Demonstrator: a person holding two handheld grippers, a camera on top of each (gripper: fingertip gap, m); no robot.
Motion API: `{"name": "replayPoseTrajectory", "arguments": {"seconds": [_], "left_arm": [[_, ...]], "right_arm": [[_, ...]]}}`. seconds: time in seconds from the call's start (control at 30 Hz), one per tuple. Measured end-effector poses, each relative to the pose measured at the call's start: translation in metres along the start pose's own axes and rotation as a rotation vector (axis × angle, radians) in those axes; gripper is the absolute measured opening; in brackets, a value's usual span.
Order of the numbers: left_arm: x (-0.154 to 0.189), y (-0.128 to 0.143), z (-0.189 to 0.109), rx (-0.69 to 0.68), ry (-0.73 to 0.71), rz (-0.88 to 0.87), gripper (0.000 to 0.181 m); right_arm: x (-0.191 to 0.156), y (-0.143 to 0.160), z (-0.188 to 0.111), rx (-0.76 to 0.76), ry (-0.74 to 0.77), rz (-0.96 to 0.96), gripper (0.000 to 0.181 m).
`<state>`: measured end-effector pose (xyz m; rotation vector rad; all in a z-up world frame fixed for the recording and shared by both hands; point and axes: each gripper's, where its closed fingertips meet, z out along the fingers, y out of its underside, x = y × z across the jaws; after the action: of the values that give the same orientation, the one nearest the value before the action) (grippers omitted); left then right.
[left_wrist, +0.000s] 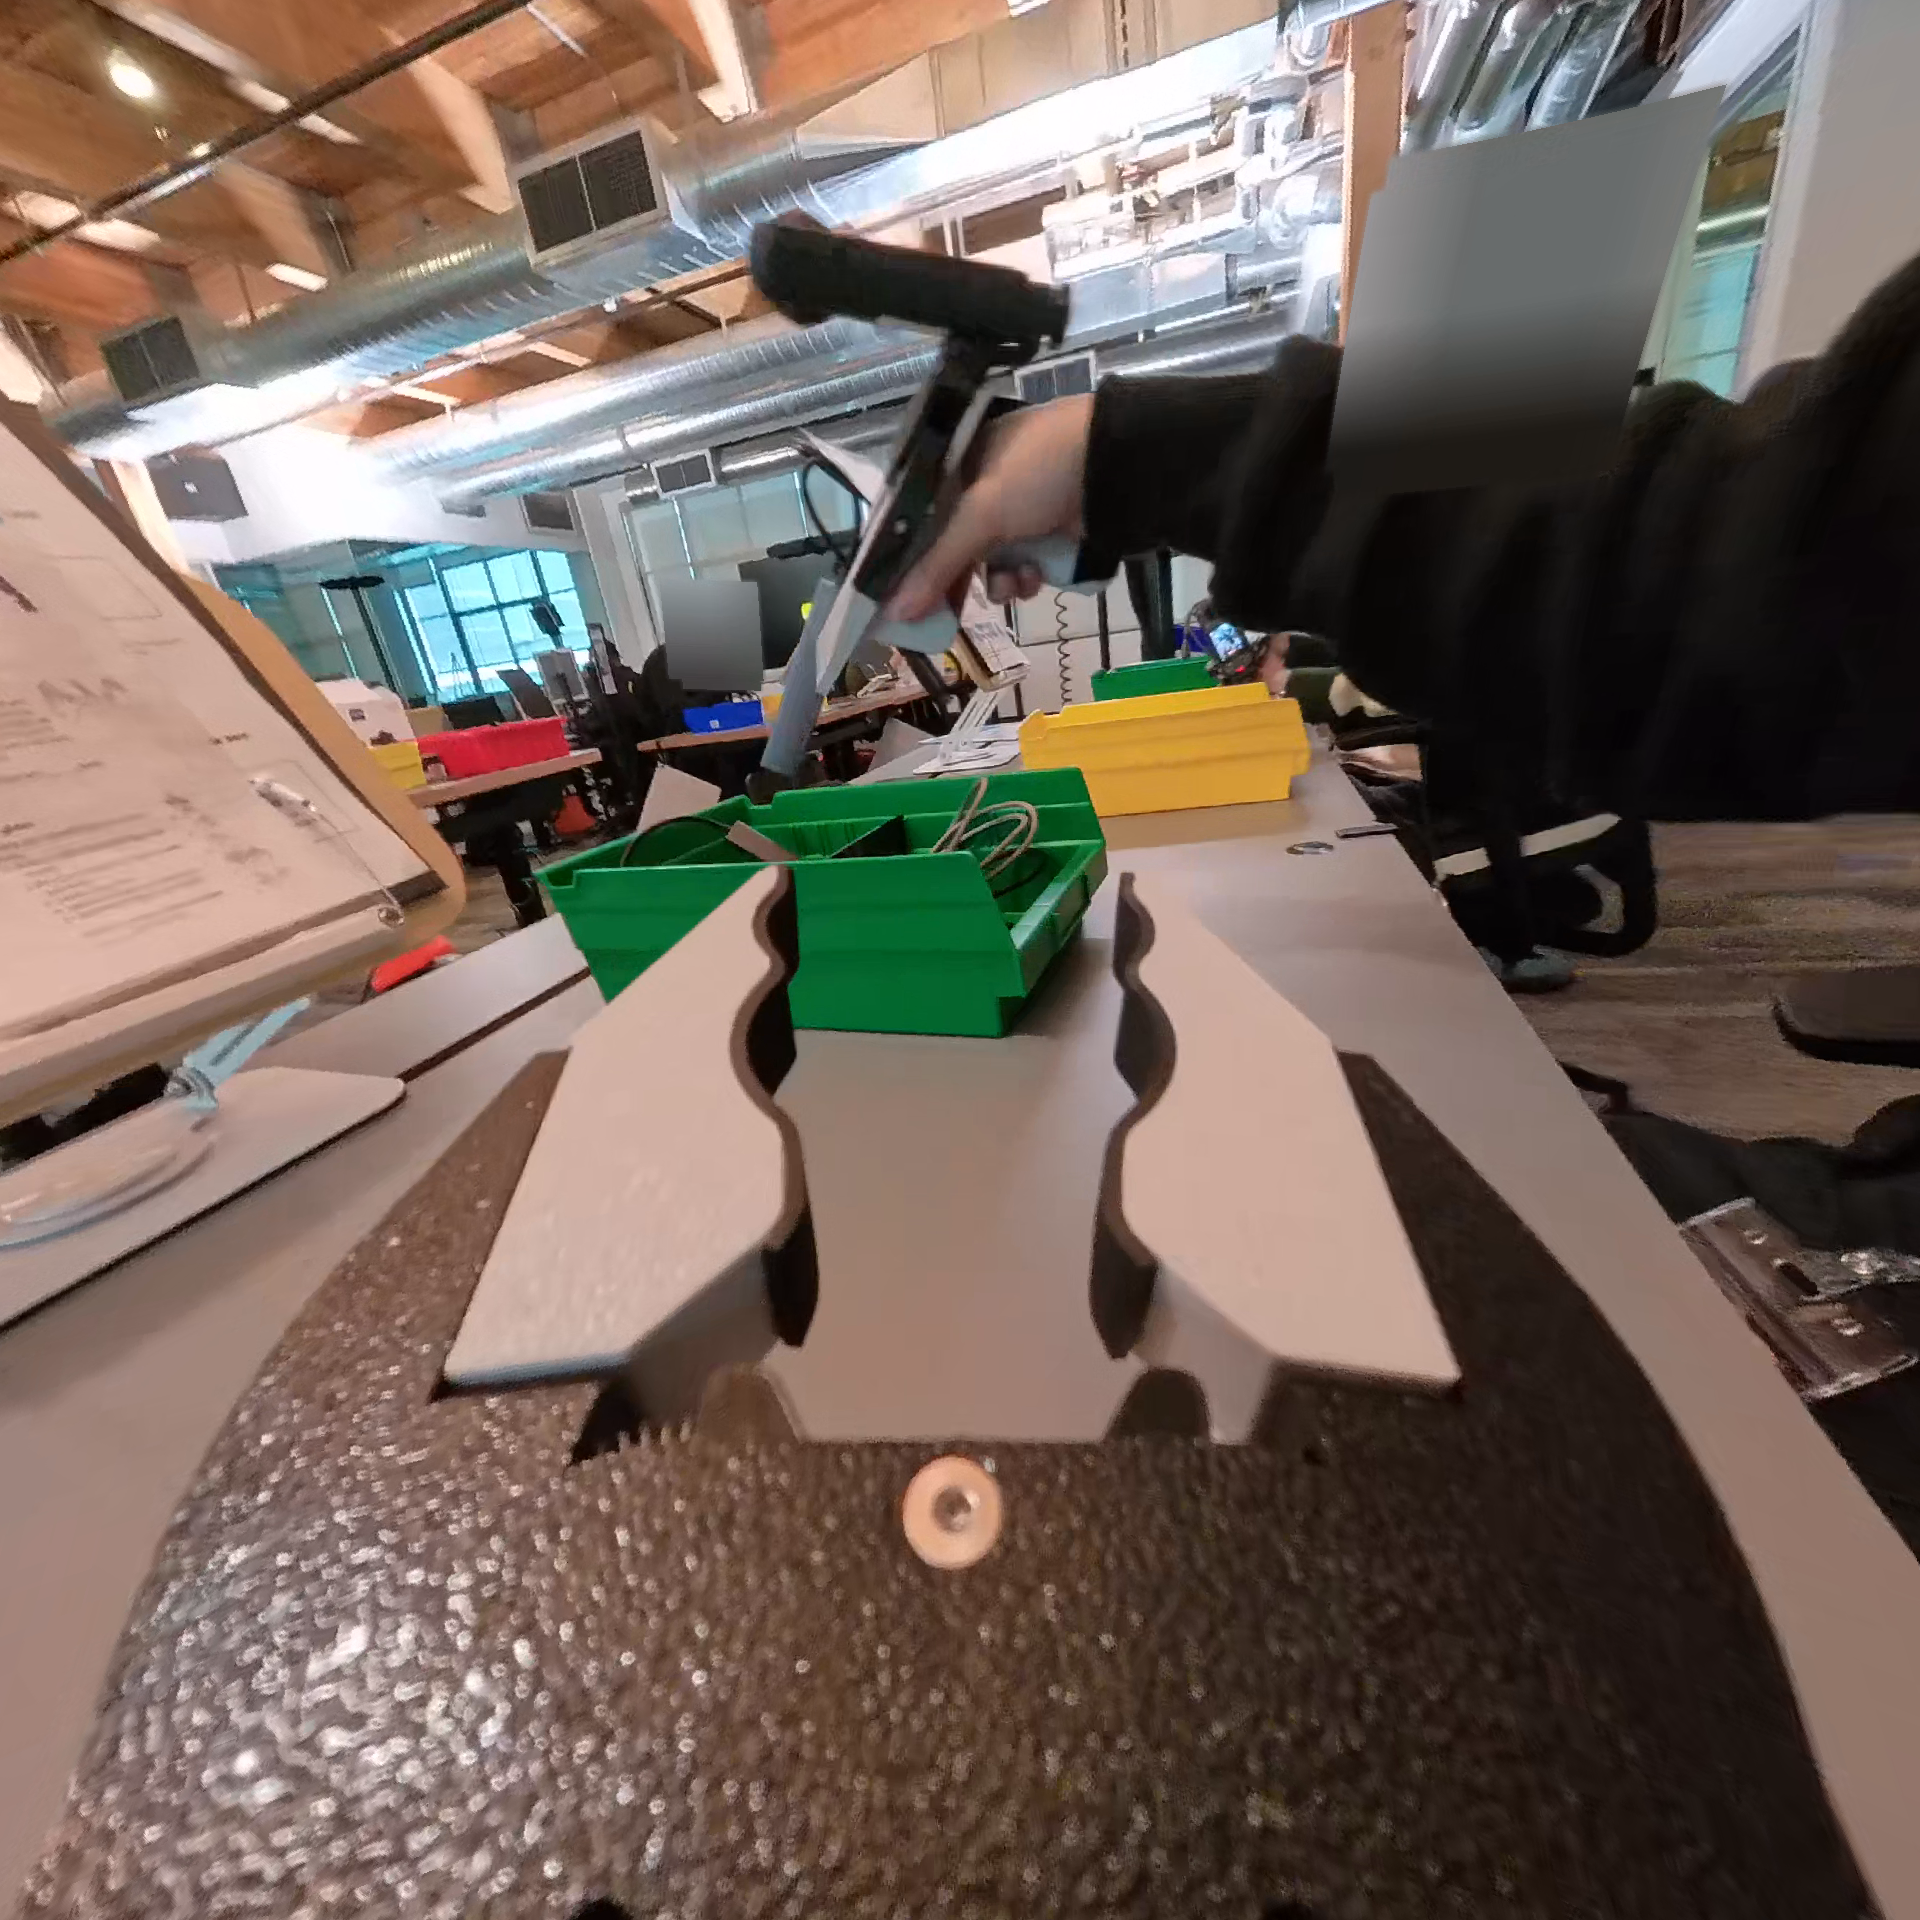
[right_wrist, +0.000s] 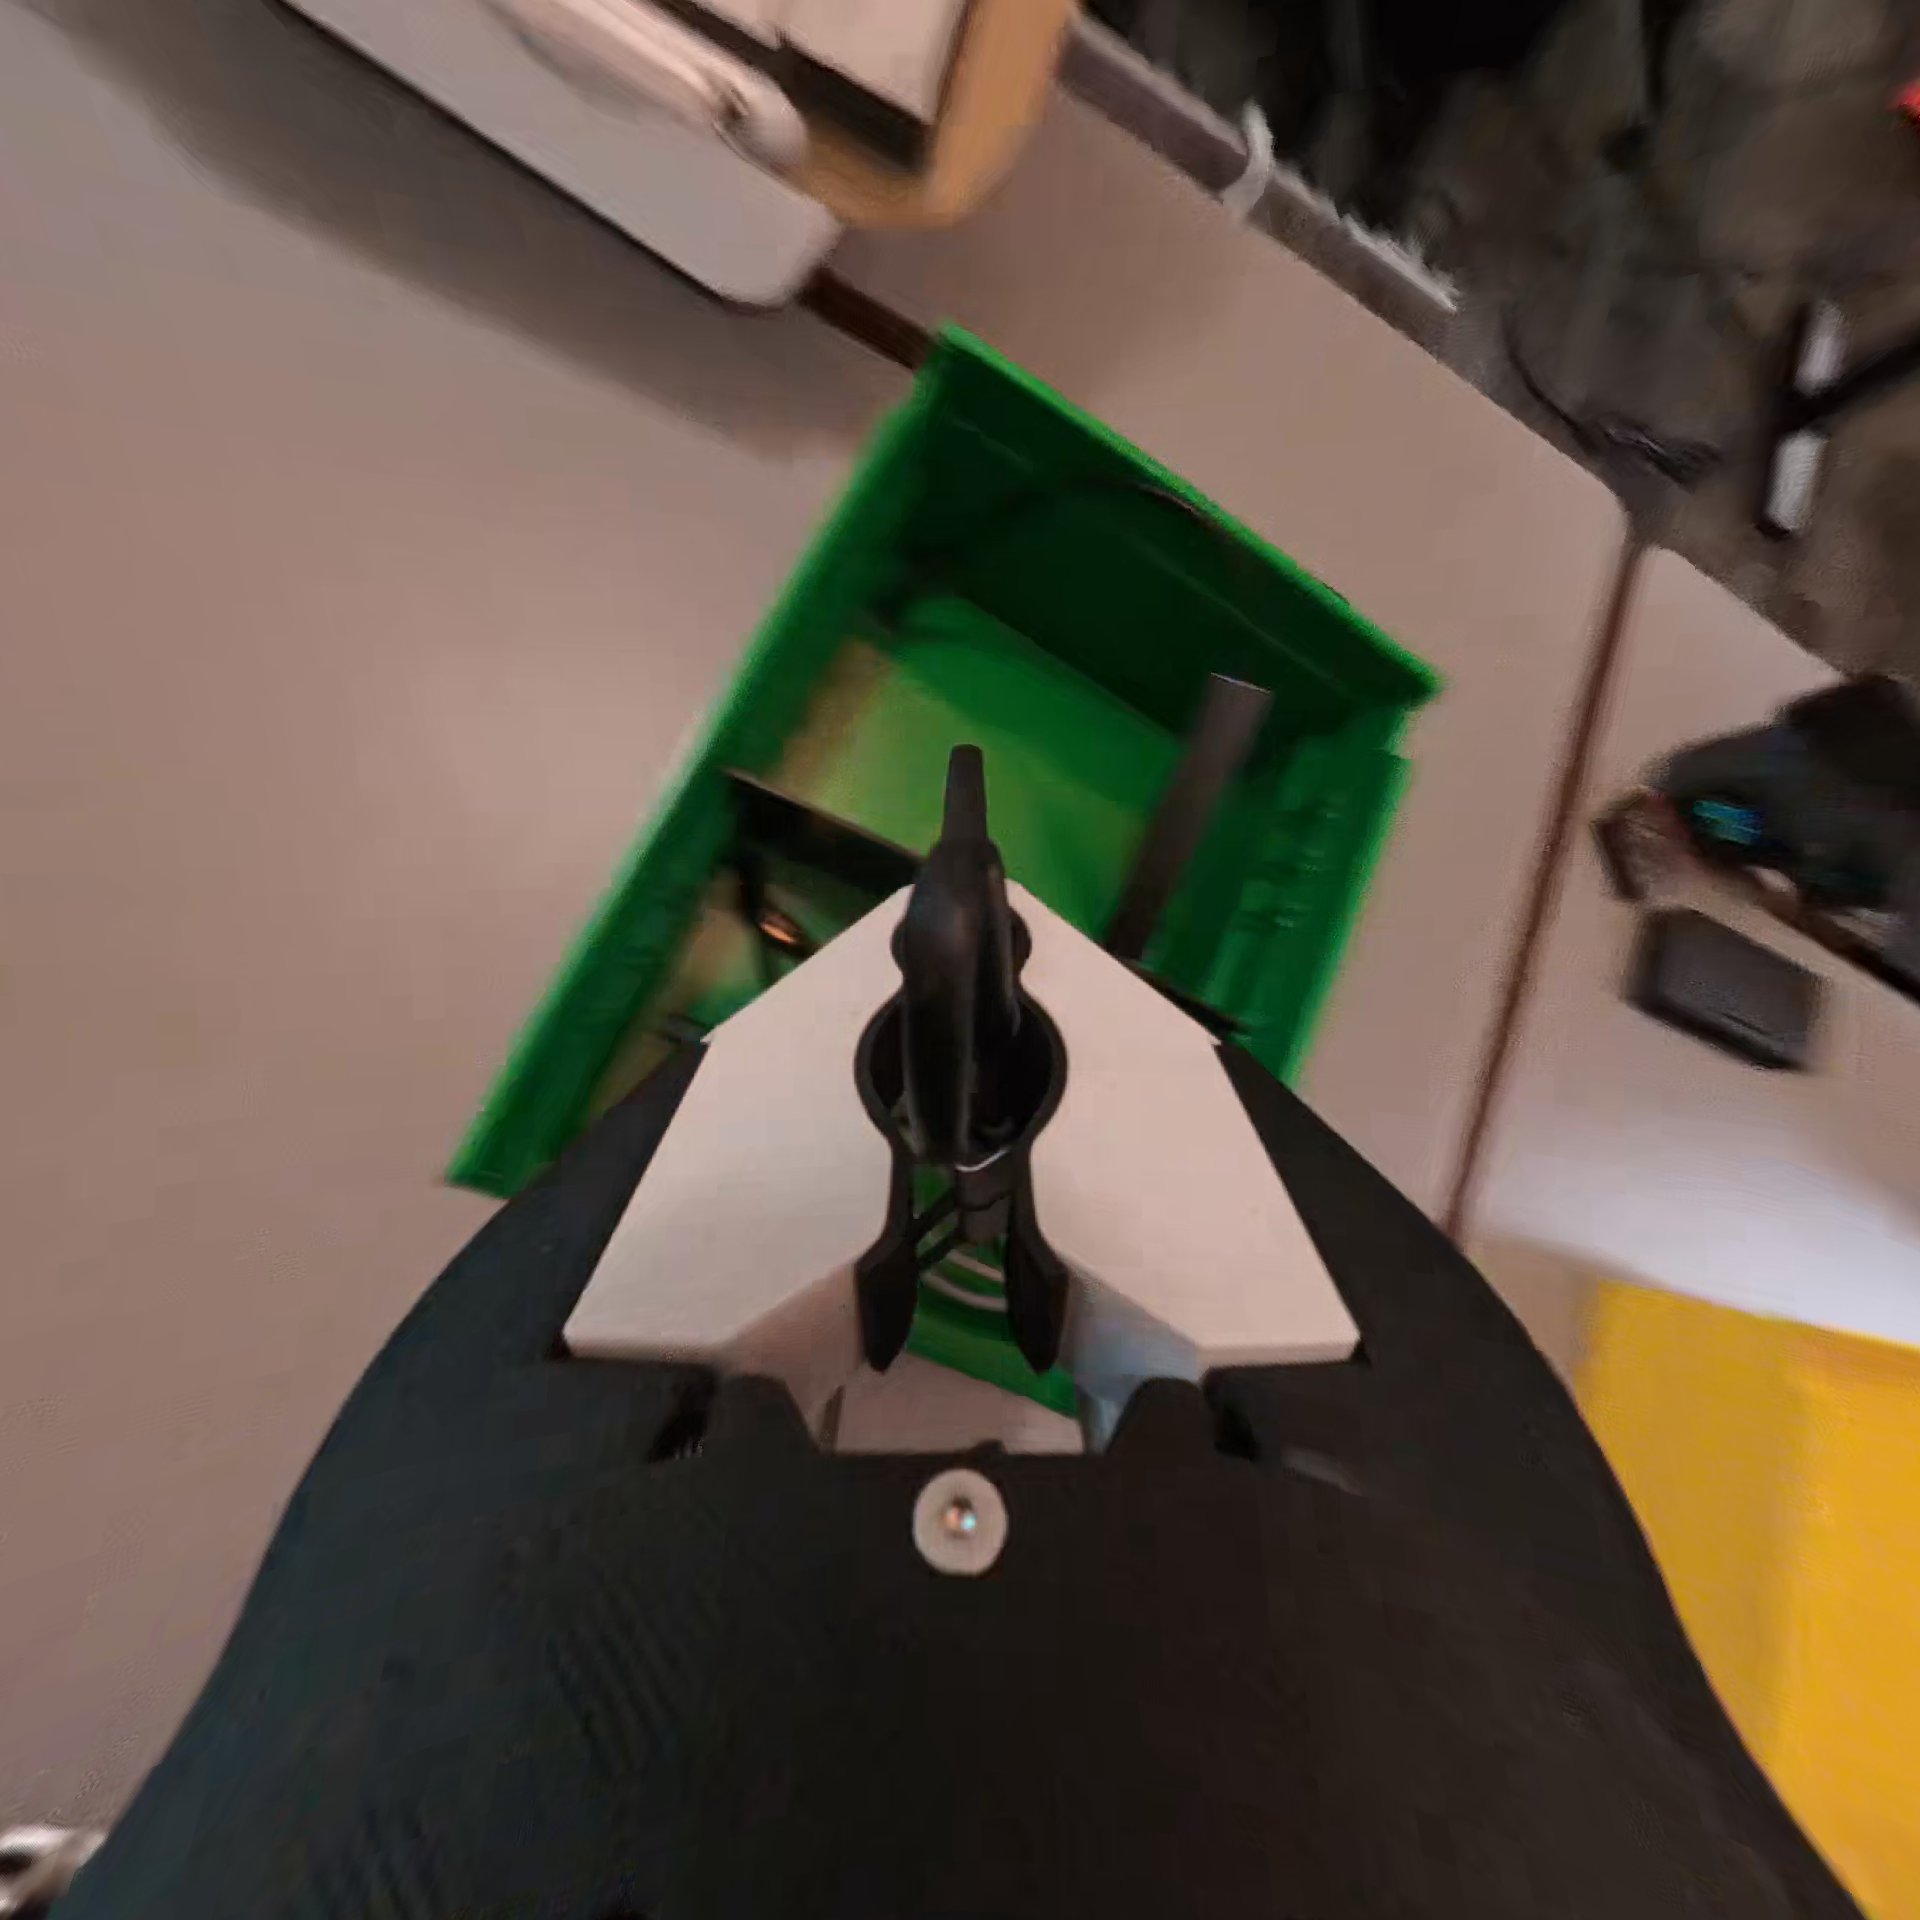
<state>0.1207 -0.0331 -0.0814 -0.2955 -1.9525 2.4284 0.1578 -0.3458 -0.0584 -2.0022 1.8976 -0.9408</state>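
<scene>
- The right tool (right_wrist: 961, 935) is pinched shut on a black spring clamp (right_wrist: 961, 1039), held over the green bin (right_wrist: 665, 935) on the worktop (right_wrist: 312, 623).
- The clamp's long axis runs along the tool's fingers, its nose pointing forward and down into the bin, handles back.
- A steady squeeze looks wise, since the clamp could twist.
- The left tool (left_wrist: 951, 935) is spread and holds nothing, low over the worktop just short of the bin.

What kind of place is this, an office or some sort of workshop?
Most likely a shared workshop or lab in an open loft-style hall. Bare silver ducts run under a wooden ceiling, rows of work tables carry coloured parts bins, such as the green bin and yellow bin, and an instruction sheet stands propped up.
</scene>
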Motion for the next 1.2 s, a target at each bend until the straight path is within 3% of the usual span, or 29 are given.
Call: {"name": "replayPoseTrajectory", "arguments": {"seconds": [0.13,0.23,0.5,0.63,0.7,0.77,0.93,1.0,1.03,1.13,1.2], "left_arm": [[-0.004,-0.001,-0.002,0.01,-0.009,-0.036,0.054],[-0.003,0.0,-0.003,0.007,-0.003,-0.043,0.053],[-0.004,0.0,-0.002,0.005,0.008,-0.085,0.048],[-0.004,0.0,-0.002,0.007,0.012,-0.097,0.049],[-0.006,0.001,-0.002,-0.001,0.001,-0.101,0.051],[-0.006,0.002,-0.003,-0.007,-0.001,-0.096,0.052],[-0.008,0.0,-0.003,0.005,-0.01,-0.106,0.052],[-0.008,0.002,-0.002,-0.005,-0.009,-0.106,0.052],[-0.008,0.003,-0.001,-0.012,-0.009,-0.108,0.052],[-0.008,0.011,0.003,-0.053,-0.009,-0.104,0.052],[-0.011,0.019,0.004,-0.094,-0.025,-0.086,0.053]], "right_arm": [[0.037,0.021,0.032,-0.427,0.13,-0.217,0.007],[0.047,0.029,0.056,-0.626,0.106,-0.357,0.007],[0.065,0.04,0.104,-0.807,0.1,-0.587,0.009],[0.056,0.033,0.123,-0.735,0.094,-0.657,0.034],[0.061,0.029,0.125,-0.733,0.143,-0.696,0.067],[0.061,0.023,0.125,-0.705,0.164,-0.698,0.072],[0.04,-0.016,0.112,-0.365,0.068,-0.526,0.097],[0.036,-0.03,0.096,-0.208,0.013,-0.502,0.098],[0.038,-0.032,0.09,-0.154,0.007,-0.512,0.09],[0.062,-0.014,0.074,-0.206,0.055,-0.468,0.106],[0.072,-0.013,0.056,-0.105,0.121,-0.351,0.1]]}}
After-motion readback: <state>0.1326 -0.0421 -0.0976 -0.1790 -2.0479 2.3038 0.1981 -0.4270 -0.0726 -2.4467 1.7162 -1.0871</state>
